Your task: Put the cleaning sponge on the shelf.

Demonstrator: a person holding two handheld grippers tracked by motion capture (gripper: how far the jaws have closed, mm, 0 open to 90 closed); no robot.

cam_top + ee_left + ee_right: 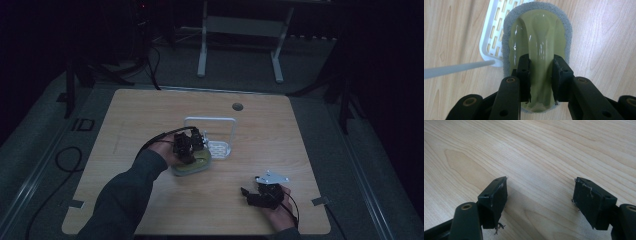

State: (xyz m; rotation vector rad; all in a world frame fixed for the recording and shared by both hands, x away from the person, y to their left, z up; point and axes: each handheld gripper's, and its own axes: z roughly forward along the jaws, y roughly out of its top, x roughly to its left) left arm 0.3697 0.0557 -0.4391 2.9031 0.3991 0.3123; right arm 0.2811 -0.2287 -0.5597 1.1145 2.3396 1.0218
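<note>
A scrubber (539, 32) with a glossy olive-green handle and a grey pad lies on the wooden table, its far end over a white slotted tray (492, 37). My left gripper (541, 75) is shut on the scrubber's raised green handle, one jaw on each side. In the high view the left gripper (187, 147) sits over the scrubber (192, 165) beside the white tray (220, 149) near the table's middle. My right gripper (540, 200) hovers just above bare wood, open, with nothing between its jaws; in the high view this right gripper (260, 192) is at the front right.
A white wire frame (210, 122) rises from the tray's back; one of its thin rods (456, 68) crosses the left gripper view. A round grommet hole (237, 106) sits near the table's (150, 110) far edge. A white stand (240, 30) is on the floor behind.
</note>
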